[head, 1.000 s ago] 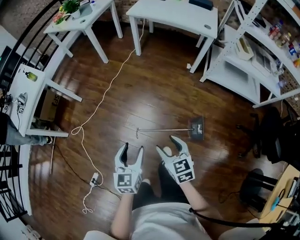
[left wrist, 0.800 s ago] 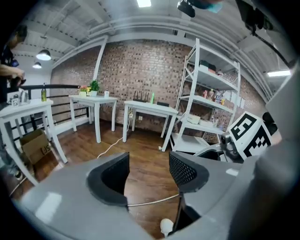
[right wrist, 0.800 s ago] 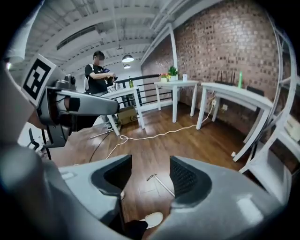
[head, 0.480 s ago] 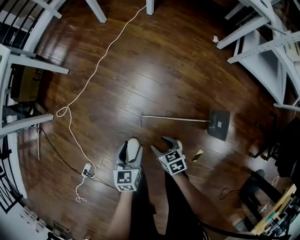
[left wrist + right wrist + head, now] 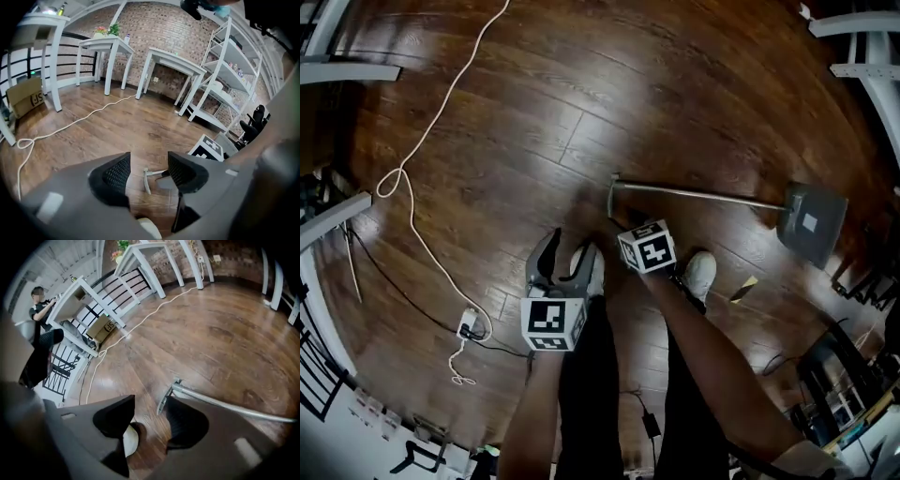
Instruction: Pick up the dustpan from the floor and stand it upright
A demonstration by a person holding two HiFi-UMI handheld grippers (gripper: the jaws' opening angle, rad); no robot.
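The dustpan lies flat on the wooden floor, with its grey pan (image 5: 814, 223) at the right and its long metal handle (image 5: 703, 195) running left to a short end grip (image 5: 612, 195). My right gripper (image 5: 623, 220) points steeply down just short of that end grip (image 5: 164, 401). Its jaws are closing with only floor and a white shoe toe between them, and the handle (image 5: 225, 404) passes just beyond the right jaw's tip. My left gripper (image 5: 567, 255) hangs open to the left, above a shoe. The end grip (image 5: 146, 180) shows in the gap between its fingers, farther off.
A white cable (image 5: 422, 141) snakes down the left to a power strip (image 5: 469, 328). White table legs (image 5: 337, 70) stand at the upper left, shelf legs (image 5: 862, 23) at the upper right, a dark chair base (image 5: 862, 272) at the right. A small yellowish scrap (image 5: 742, 289) lies beside my right shoe (image 5: 701, 272).
Both grippers and the head camera have sunk towards the floor. The right gripper has come to the handle's left end and its jaws have narrowed. The left gripper stays open.
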